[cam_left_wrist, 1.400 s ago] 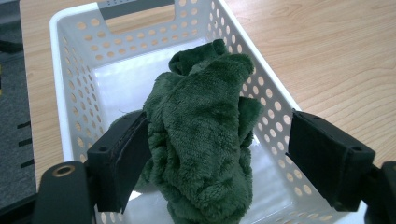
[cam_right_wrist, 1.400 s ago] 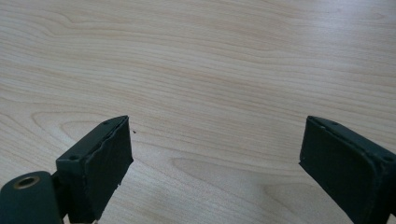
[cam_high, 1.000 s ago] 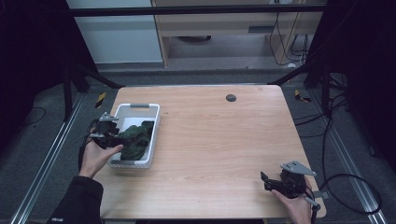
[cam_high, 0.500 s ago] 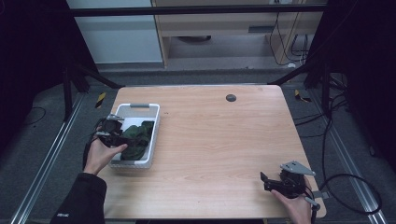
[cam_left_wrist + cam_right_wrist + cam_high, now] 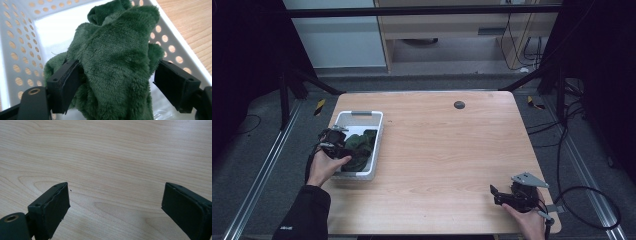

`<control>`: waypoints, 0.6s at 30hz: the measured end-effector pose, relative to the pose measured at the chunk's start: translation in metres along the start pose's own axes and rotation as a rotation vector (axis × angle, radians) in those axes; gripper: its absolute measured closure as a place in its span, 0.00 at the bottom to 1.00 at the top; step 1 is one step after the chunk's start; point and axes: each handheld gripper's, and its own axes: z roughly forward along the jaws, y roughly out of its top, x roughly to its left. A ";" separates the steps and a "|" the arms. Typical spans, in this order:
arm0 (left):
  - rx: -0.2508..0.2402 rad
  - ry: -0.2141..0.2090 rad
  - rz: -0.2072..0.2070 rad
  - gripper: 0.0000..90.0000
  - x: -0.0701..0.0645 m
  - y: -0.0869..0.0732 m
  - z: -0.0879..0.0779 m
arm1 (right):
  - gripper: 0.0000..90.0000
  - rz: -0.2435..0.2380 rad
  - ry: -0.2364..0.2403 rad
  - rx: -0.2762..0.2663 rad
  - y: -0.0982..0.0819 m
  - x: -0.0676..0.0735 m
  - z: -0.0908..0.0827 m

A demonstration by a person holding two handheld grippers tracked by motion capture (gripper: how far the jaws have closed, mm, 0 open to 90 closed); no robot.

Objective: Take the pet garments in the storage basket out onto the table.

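Now the left tongs stand wide around the green cloth in the white basket. Closing shallow could pinch mere fluff and slip; right tongs gape empty over the table

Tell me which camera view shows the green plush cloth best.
The left gripper view: the green plush cloth is close up between the left claw's spread jaws, pile and folds clear, inside the white perforated basket. The high view shows it as a small dark heap in the basket.

No readable text anywhere.
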 end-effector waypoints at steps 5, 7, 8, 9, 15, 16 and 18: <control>0.012 0.010 -0.014 0.31 0.002 -0.001 0.003 | 0.08 -0.001 0.004 0.004 0.000 0.000 0.001; 0.020 0.007 -0.018 0.32 0.003 -0.002 0.004 | 0.08 -0.005 0.003 0.006 0.000 0.000 0.001; 0.027 0.009 -0.016 0.33 0.004 -0.003 0.004 | 0.08 -0.005 0.005 0.008 0.000 0.000 0.001; 0.037 0.011 -0.018 0.35 0.004 -0.003 0.005 | 0.08 -0.007 0.006 0.008 0.000 0.000 0.001; 0.066 0.022 -0.023 0.49 0.005 -0.003 0.008 | 0.08 -0.008 0.008 0.011 0.000 0.001 0.001; 0.068 0.023 -0.025 0.52 0.005 -0.003 0.007 | 0.08 -0.006 0.008 0.012 0.000 0.001 0.001; 0.072 0.022 -0.029 0.60 0.006 -0.003 0.006 | 0.08 -0.008 0.007 0.013 0.000 0.000 0.002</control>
